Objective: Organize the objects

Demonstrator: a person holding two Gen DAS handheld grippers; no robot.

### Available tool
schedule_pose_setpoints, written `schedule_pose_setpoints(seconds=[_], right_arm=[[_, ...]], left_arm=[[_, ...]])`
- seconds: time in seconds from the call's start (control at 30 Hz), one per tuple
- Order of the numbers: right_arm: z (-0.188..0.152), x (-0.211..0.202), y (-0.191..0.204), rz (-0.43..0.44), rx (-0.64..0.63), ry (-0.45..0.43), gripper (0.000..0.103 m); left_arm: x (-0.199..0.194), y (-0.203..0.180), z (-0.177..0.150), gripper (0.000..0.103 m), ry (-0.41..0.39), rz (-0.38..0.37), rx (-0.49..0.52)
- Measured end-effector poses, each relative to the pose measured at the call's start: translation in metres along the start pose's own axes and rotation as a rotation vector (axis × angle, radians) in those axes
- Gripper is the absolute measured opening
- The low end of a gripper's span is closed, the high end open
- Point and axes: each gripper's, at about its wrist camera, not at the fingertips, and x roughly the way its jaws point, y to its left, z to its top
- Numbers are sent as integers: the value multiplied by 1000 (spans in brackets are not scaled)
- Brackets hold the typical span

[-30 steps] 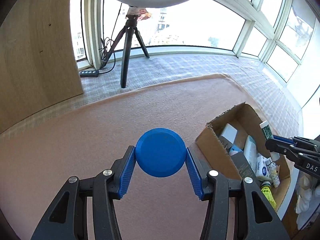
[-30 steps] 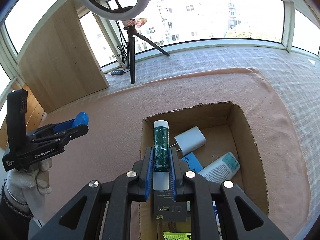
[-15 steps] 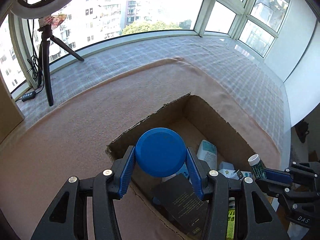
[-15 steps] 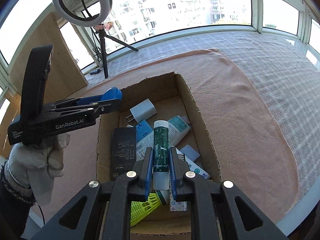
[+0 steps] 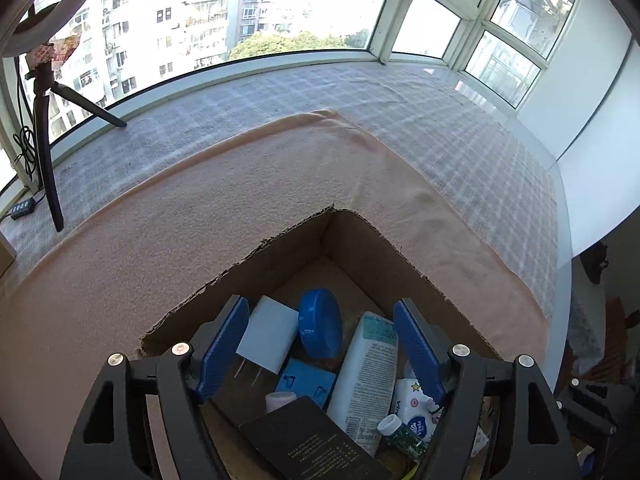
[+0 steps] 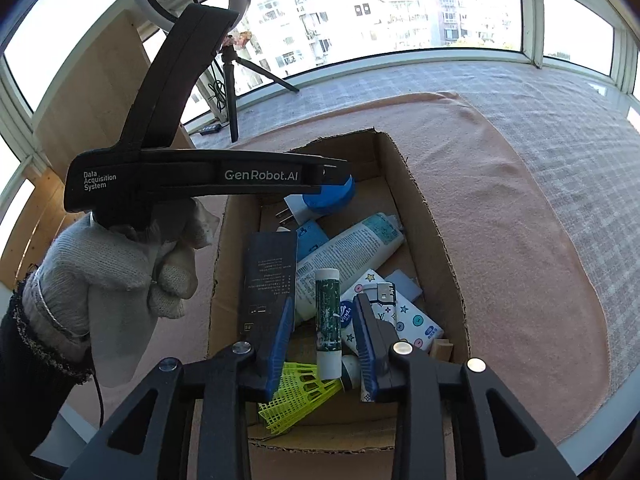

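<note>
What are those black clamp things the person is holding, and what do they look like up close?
Each is a hand-held gripper. The left hand-held gripper and right hand-held gripper have black angular plastic frames with silver bolts and two ribbed blue finger pads. The left one's side reads "GenRobot.AI" and "Data Acquisition System" in white. The left hand wears a white knit glove over a dark sleeve cuff.

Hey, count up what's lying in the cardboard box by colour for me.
Blue: 2, round blue plastic lid, small blue box
White: 3, white charger plug, white lotion tube, white patterned tissue pack
Black: 1, flat black carton
Green: 1, green tube
Yellow: 1, yellow shuttlecock
Total: 8
</note>
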Motion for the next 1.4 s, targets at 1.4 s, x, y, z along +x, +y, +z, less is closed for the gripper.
schedule_pose_setpoints(seconds=[1.4], right_arm=[[-8, -31, 123, 29, -82, -88, 64]], left_arm=[[-234, 137, -163, 80, -162, 260, -180]])
